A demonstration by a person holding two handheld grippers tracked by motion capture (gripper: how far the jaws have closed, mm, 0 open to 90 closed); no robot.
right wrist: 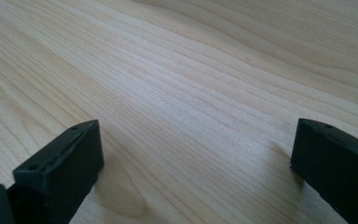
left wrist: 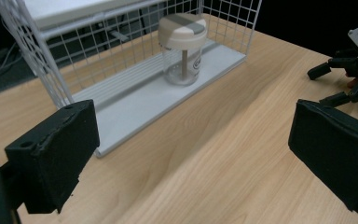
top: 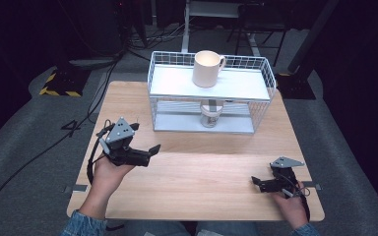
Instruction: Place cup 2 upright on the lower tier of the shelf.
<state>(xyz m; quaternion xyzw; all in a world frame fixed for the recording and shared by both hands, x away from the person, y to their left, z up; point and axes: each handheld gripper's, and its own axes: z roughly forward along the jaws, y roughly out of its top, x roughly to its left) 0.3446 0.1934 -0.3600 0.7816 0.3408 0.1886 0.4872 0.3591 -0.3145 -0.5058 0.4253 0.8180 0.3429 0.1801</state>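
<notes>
On the wooden bench (top: 192,182), both grippers' fingers gape empty; the left gripper (top: 147,153) likely reaches next toward the lidded jar (left wrist: 182,49) on the wire rack's (top: 261,64) lower shelf, while the right gripper (top: 257,183) rests.

Nothing readable from here. The jar (left wrist: 182,49) on the rack's lower shelf has a small label, but the print's too blurry to make out. Floor has a yellow/black hazard-striped plate (top: 59,83), no lettering on it.

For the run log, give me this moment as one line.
left tongs: open, aimed at jar | right tongs: open, low over table | mug: on rack top
</notes>
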